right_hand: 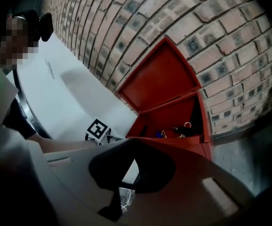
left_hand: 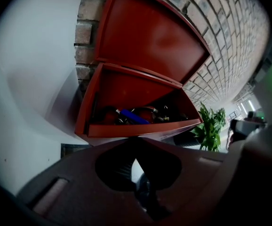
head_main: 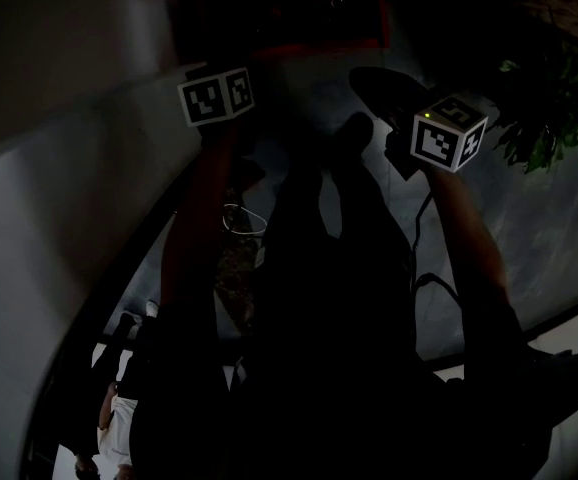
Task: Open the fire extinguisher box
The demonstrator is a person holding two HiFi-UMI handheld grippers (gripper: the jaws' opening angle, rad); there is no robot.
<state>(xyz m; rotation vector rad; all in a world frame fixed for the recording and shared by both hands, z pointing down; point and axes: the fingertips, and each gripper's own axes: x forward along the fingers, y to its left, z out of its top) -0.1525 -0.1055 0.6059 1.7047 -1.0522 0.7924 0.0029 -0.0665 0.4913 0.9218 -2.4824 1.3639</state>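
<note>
The red fire extinguisher box (left_hand: 126,128) stands on the floor against a brick wall, with its lid (left_hand: 150,36) swung up and back. Inside lie red extinguishers with a blue part (left_hand: 132,117). My left gripper (left_hand: 135,140) hangs just in front of the box's front edge, jaws shut on nothing. In the right gripper view the box (right_hand: 173,142) is a little farther off, lid (right_hand: 159,79) raised. My right gripper (right_hand: 132,141) is also shut and empty. The head view is very dark: the box (head_main: 279,18) shows at the top, beyond both marker cubes.
A brick wall (right_hand: 211,32) rises behind the box. A white curved wall (right_hand: 75,98) runs along its left side. A green potted plant (left_hand: 211,126) stands to the right of the box on the grey floor (right_hand: 249,159). A thin cable (head_main: 241,218) hangs below the left arm.
</note>
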